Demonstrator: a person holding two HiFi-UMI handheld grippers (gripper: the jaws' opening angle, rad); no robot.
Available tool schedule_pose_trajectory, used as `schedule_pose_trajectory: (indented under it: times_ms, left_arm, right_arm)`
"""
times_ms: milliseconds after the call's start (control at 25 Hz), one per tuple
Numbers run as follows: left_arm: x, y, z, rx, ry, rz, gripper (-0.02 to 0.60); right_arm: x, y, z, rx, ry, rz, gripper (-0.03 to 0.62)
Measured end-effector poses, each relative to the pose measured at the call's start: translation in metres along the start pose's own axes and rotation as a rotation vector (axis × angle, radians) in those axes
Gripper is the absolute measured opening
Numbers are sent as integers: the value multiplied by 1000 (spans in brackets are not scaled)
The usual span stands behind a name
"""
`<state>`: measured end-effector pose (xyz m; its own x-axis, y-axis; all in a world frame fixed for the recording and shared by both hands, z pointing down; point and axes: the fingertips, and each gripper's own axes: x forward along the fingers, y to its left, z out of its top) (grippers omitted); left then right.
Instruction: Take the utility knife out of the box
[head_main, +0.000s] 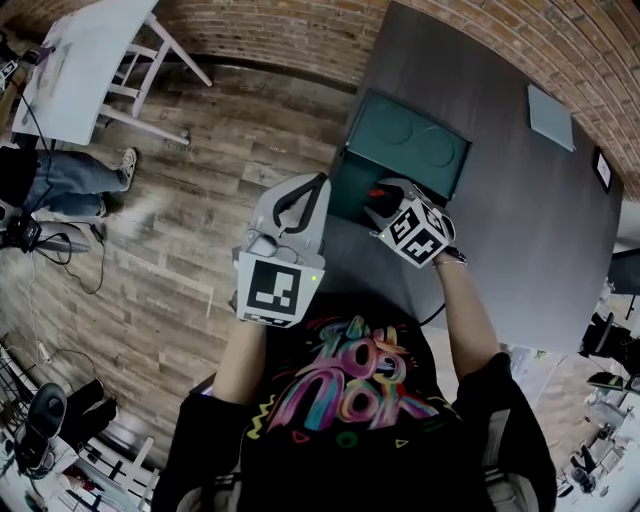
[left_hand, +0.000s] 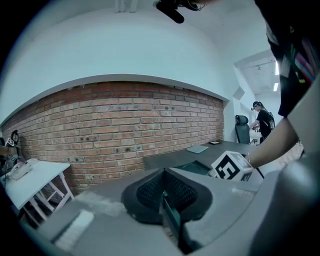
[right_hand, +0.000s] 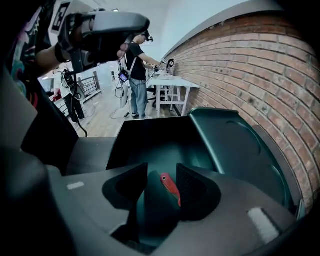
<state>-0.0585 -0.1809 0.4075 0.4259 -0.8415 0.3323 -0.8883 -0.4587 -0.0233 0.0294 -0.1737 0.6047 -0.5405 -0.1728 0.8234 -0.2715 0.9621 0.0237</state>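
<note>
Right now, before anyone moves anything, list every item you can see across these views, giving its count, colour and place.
box: one, dark green, lid open, at the table's left edge
utility knife: one, red, inside the box
table: one, dark grey, by the brick wall
flat pad: one, pale grey, far side of the table
white table: one, on the wood floor, left
bystander: one, dark top, jeans, at the white table
left gripper: one, grey, fingers shut on the box's wall
right gripper: one, grey, fingers apart around the utility knife
</note>
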Motion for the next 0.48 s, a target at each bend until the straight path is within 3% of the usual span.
schedule_pose_trajectory:
  times_ms: [480]
  left_arm:
    - [7, 6, -2, -8, 10, -16, 0]
  right_arm:
    - [11, -9, -12, 30, 72, 6, 172]
